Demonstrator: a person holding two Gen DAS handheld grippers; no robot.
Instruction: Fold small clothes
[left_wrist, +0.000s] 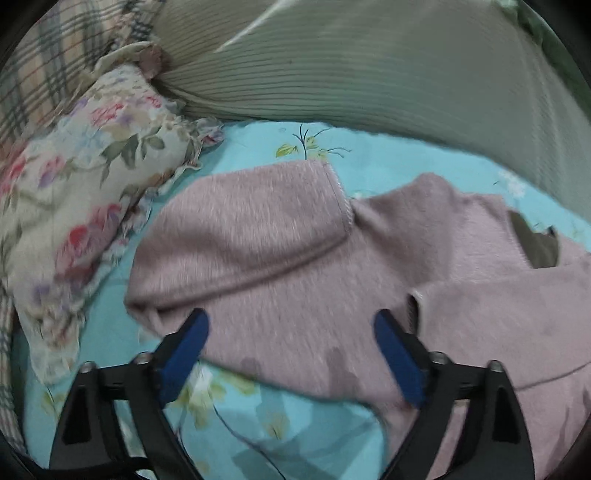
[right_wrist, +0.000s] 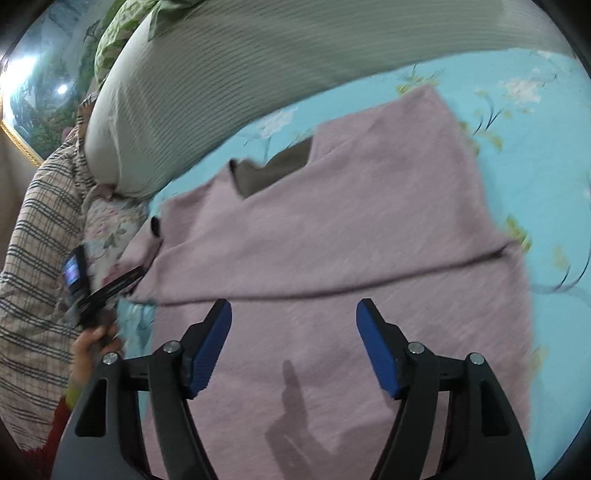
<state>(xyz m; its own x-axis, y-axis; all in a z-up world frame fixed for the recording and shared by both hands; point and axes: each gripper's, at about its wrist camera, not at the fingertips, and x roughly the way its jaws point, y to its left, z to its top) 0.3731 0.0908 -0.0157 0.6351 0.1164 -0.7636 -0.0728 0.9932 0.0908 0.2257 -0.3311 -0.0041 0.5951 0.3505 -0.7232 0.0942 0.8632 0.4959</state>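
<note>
1. Pink knit is filling both my views: the small pink garment (left_wrist: 295, 258) is lying partly folded on the turquoise floral sheet (left_wrist: 388, 155), with one hemmed flap turned over its near left part.
2. I am holding the left gripper (left_wrist: 291, 325) above the garment's near edge; its blue pads are standing wide apart and pressing on nothing, with cloth lying below the gap.
3. I am holding the right gripper (right_wrist: 293, 314) over the garment's broad lower panel; its jaws are spread too and gripping nothing.
4. Edges: the ribbed grey-green pillow (left_wrist: 369, 66) is bordering the sheet on the far side, and the floral cushion (left_wrist: 85, 166) is sitting just beside the garment's left edge.
5. Open room is showing as bare sheet beyond the garment's far edge, and in a near patch under the left gripper.
6. Only the right wrist view is showing the person's hand (right_wrist: 92, 343) on the other tool at the garment's left edge, the plaid fabric (right_wrist: 37, 240), and bare sheet to the garment's right.
7. Only the left wrist view is showing the stitched hem of the flap; a dark patch (left_wrist: 535, 243) is lying at the neckline, possibly a lining, though blur is leaving me unsure.
</note>
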